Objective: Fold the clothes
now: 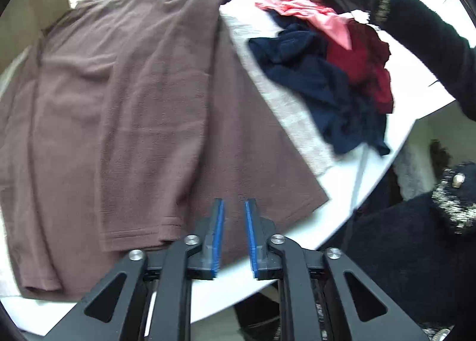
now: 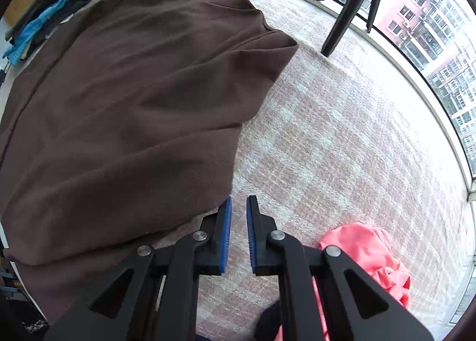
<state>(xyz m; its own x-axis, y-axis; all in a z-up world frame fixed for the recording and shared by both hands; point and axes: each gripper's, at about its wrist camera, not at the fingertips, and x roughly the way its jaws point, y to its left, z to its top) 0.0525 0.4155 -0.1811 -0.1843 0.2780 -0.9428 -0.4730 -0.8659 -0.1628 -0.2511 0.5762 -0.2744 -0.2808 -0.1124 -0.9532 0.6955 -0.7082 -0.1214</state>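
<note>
Left gripper (image 1: 233,239): seen nearest in the left wrist view, its blue-padded fingers (image 1: 219,237) parted by a narrow gap with nothing gripped; it is held over the near hem of the brown garment.
Right gripper (image 2: 238,232): seen nearest in the right wrist view, its fingers likewise narrowly parted and empty; it is held over the checked cloth, just beside the brown garment's right edge.
Brown garment (image 1: 125,109): laid out flat, its hem near the left gripper and its collar at the far end; a sleeve is seen folded over the body at near left. In the right wrist view it fills the left half of the scene.
Checked cloth (image 2: 342,138): a pale pink-and-white covering spread under the garments, left bare to the right of the brown garment.
White table (image 1: 336,204): its rounded edge is shown at near right in the left wrist view.
Pink garment (image 2: 372,251): crumpled at near right, beside the right gripper's frame.
Clothes pile (image 1: 327,73): navy, red and pink pieces heaped at far right, apart from the brown garment.
Black-sleeved arm (image 1: 416,22): extended above the pile at far right.
Tripod (image 2: 351,4): stood at the far right by the window.
Blue and dark clothes (image 2: 50,10): stacked at far left.
</note>
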